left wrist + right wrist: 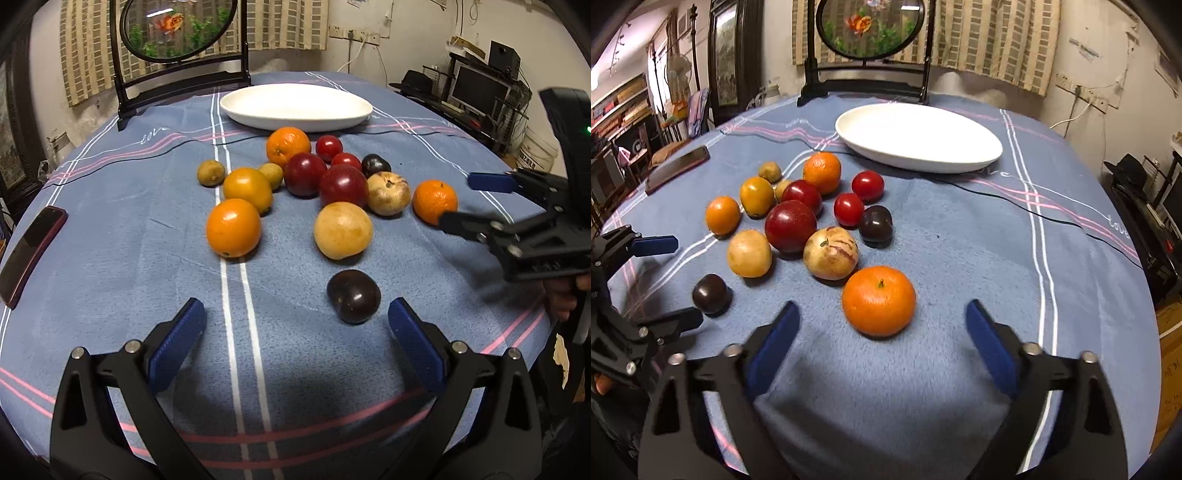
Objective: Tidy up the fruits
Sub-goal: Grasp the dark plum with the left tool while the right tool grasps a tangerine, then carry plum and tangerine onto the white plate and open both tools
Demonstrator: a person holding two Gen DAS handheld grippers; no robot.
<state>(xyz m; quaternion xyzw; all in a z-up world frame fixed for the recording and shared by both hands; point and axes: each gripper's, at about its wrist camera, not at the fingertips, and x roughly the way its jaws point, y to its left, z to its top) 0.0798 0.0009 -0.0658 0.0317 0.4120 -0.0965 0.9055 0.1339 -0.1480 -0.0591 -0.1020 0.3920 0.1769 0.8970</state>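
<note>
Several fruits lie loose on the blue striped tablecloth point(110, 229) in front of an empty white plate point(295, 105) point(918, 134): oranges, red plums, tan round fruits and dark plums. My left gripper point(295, 314) is open, and a dark plum point(354, 295) point(710, 293) sits just ahead of its fingertips, closer to the right one. My right gripper point(882, 310) is open too, with a mandarin point(879, 300) point(434, 201) lying between its fingertips and clear of both pads. In the left wrist view the right gripper point(458, 201) comes in from the right edge.
A phone point(33, 251) point(677, 168) in a dark red case lies near the table's left edge. A black framed goldfish screen point(181, 29) stands behind the plate. A thin black cable point(1052, 218) crosses the cloth. Shelves and a monitor point(476, 90) stand beyond the table.
</note>
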